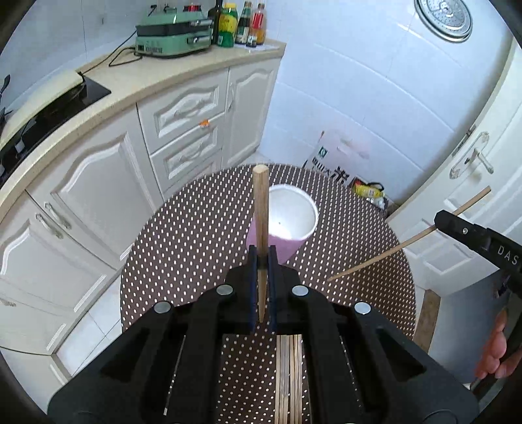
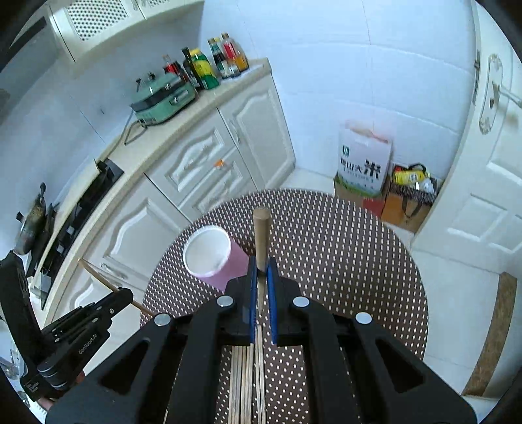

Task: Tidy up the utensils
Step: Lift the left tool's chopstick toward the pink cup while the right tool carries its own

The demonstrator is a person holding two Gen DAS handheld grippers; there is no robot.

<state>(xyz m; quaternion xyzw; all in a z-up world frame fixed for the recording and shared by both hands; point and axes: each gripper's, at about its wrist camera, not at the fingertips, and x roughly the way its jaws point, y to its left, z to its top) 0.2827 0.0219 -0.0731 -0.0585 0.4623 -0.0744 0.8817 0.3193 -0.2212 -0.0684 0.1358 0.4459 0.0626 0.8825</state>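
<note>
Chopsticks: left gripper clamps one chopstick, right gripper clamps another chopstick, above a dotted table, pink cup near.

Walls: pale blue-white tile, bright and glossy.
Floor: light tile.
Cabinets: cream panelled doors under a beige countertop.
Counter: green appliance, sauce bottles, black hob.
Door: white, metal handle.
Corner: rice bag, cardboard boxes.
Table: round, brown polka-dot cloth.
</note>
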